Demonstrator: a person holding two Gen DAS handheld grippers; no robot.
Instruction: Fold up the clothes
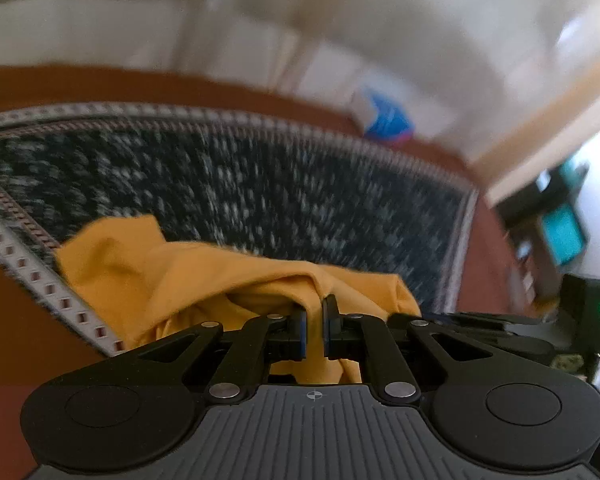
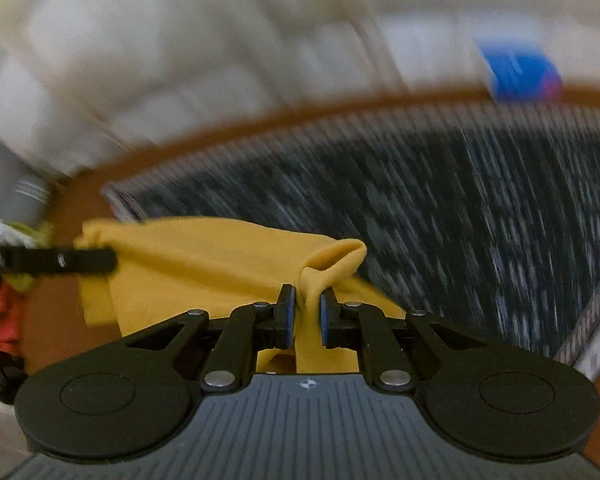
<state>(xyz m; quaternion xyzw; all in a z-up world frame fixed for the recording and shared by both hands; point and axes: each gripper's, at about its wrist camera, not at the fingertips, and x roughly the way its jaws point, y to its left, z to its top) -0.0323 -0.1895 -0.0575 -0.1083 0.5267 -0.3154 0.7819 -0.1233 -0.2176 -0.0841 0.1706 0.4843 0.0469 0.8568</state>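
Two grippers, one yellow garment, and both views are smeared with motion blur. From the left wrist, the left gripper (image 1: 314, 306) has its jaws almost fully together, pinching a fold of the yellow garment (image 1: 172, 276), which bunches up ahead of the fingers and trails away to the left over the rug (image 1: 260, 184) and its pale patterned border. More of the cloth hangs down between the linkage bars. Brown floor (image 1: 28, 328) frames the rug, white cabinets (image 1: 260, 48) run along the back, and a blue object (image 1: 388, 120) sits at their foot, too blurred to identify. At the right edge the right gripper's black body shows with a green light on it. Over to the right wrist: the right gripper (image 2: 308, 300) holds its jaws a little apart, with a gathered strip of the garment (image 2: 204, 256) running straight up between the blue pads and curling over into a rolled hem just above them; whether the pads are pressing on it cannot be told. The cloth stretches left to the left gripper's black fingers (image 2: 84, 260) at its far corner. The rug (image 2: 440, 216) streaks past behind.
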